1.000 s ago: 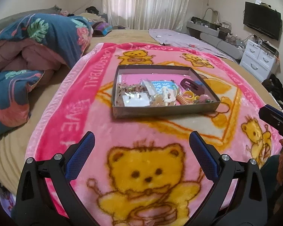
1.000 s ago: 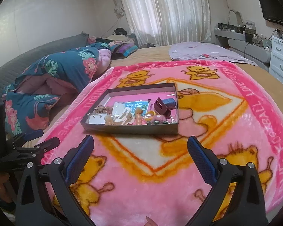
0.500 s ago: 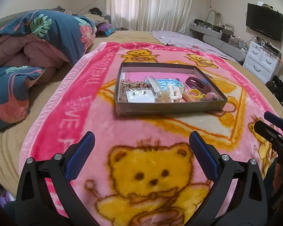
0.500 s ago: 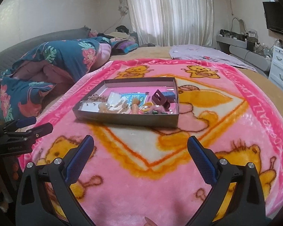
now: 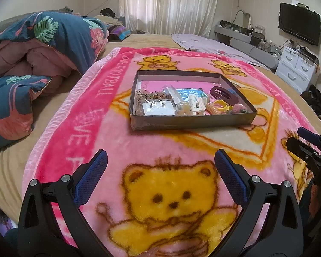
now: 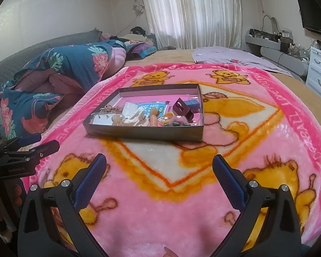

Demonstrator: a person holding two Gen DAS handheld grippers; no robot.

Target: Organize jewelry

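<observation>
A shallow grey cardboard tray [image 5: 192,123] sits on a pink teddy-bear blanket [image 5: 92,111] in the middle of the bed. It also shows in the right wrist view [image 6: 143,133]. It holds mixed jewelry and hair pieces: a dark maroon hair claw [image 5: 223,93], a yellow ring [image 5: 220,103], a spiral hair tie [image 5: 213,109], a white earring card [image 5: 158,108] and a blue card [image 5: 189,93]. My left gripper [image 5: 160,167] is open and empty, short of the tray. My right gripper [image 6: 159,169] is open and empty, also short of it.
A folded blue floral quilt [image 5: 42,49] lies to the left of the blanket. A lilac sheet [image 5: 205,42] lies at the far end of the bed. A white drawer unit [image 5: 295,68] and a wall TV [image 5: 299,29] stand at the right.
Both grippers have shifted slightly, so the tray sits a little more to the right in the left view and a little closer in the right view. Both stay open.
</observation>
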